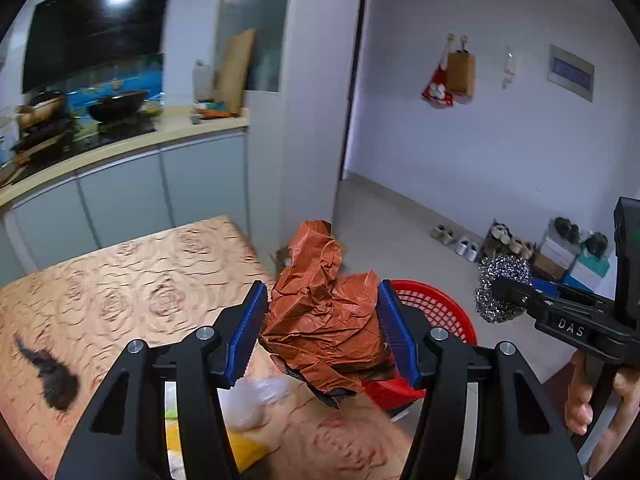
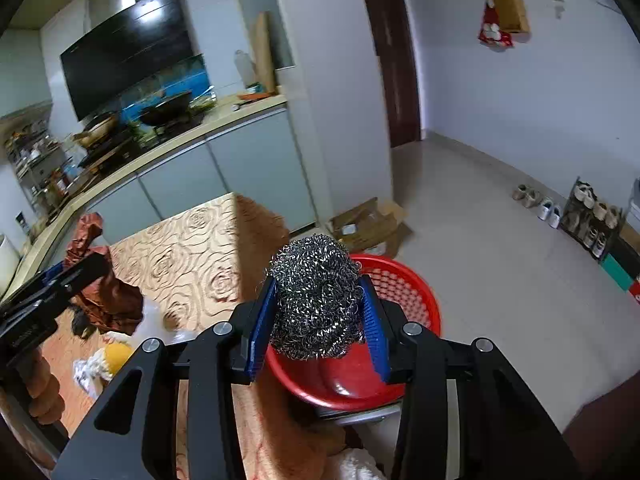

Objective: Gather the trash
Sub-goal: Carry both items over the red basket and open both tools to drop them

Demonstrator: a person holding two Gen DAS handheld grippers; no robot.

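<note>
My left gripper point(image 1: 322, 322) is shut on a crumpled rust-brown bag point(image 1: 320, 320), held in the air over the table's right edge. In the right wrist view that brown bag point(image 2: 104, 296) hangs at the left. My right gripper point(image 2: 318, 316) is shut on a steel wool scrubber point(image 2: 316, 300), which hovers above a red plastic basket point(image 2: 400, 292). From the left wrist, the scrubber point(image 1: 500, 292) and right gripper point(image 1: 504, 286) show at the right, with the red basket point(image 1: 436, 308) behind the bag.
A table with a rose-patterned cloth point(image 1: 132, 280) carries a dark clump point(image 1: 52, 376), a clear plastic piece point(image 1: 256, 396) and yellow and white scraps point(image 2: 108, 360). A kitchen counter point(image 1: 120, 148) runs behind. An open cardboard box point(image 2: 368, 224) and shoes point(image 2: 548, 208) lie on the floor.
</note>
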